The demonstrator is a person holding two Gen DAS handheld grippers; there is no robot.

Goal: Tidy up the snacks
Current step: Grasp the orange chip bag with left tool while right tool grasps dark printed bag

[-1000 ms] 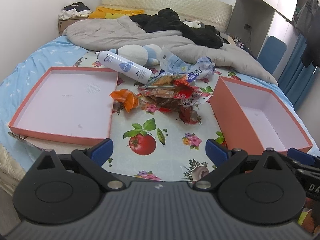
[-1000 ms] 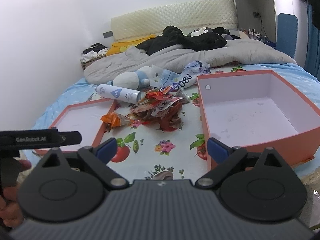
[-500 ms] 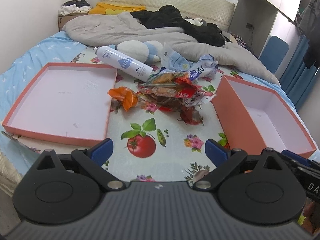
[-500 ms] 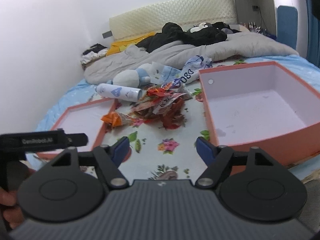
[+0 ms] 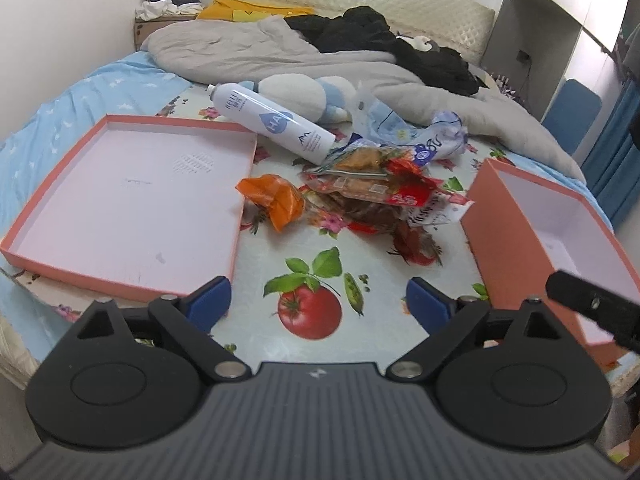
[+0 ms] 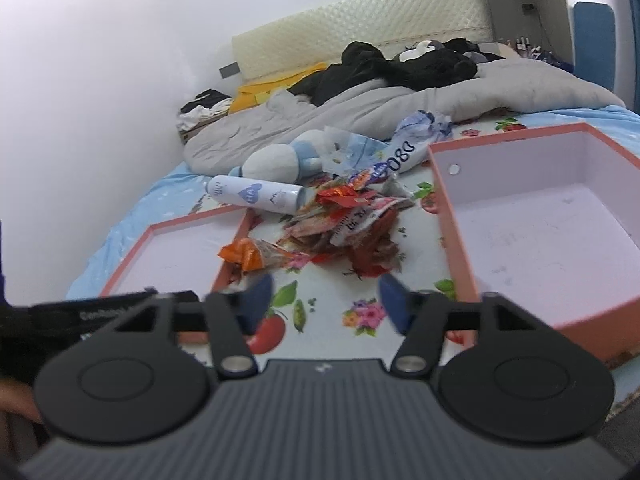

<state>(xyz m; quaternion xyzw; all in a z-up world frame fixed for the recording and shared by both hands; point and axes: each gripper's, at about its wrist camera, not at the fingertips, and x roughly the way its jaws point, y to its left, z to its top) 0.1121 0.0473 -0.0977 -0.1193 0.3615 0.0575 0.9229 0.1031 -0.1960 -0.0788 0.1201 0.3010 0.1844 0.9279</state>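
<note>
A heap of snack packets (image 5: pixel 376 188) lies on a fruit-printed cloth in the middle of the bed; it also shows in the right wrist view (image 6: pixel 352 220). An orange packet (image 5: pixel 276 200) lies apart at its left, also seen from the right wrist (image 6: pixel 244 254). A deep pink box (image 5: pixel 560 248) stands at the right, empty (image 6: pixel 560 240). A shallow pink lid (image 5: pixel 124 196) lies at the left. My left gripper (image 5: pixel 319 300) is open and empty, short of the heap. My right gripper (image 6: pixel 326 300) is open, narrower, and empty, just before the heap.
A white spray bottle (image 5: pixel 276 124) lies behind the heap next to a blue-and-white plush toy (image 5: pixel 308 96). A crumpled blue-printed bag (image 5: pixel 416 132) lies behind the snacks. A grey quilt (image 5: pixel 300 52) and dark clothes cover the far bed. The right gripper's body (image 5: pixel 592 304) crosses the deep box.
Both grippers have moved forward toward the snack heap. The right gripper's jaws have narrowed and it has drawn closer. The objects have not moved.
</note>
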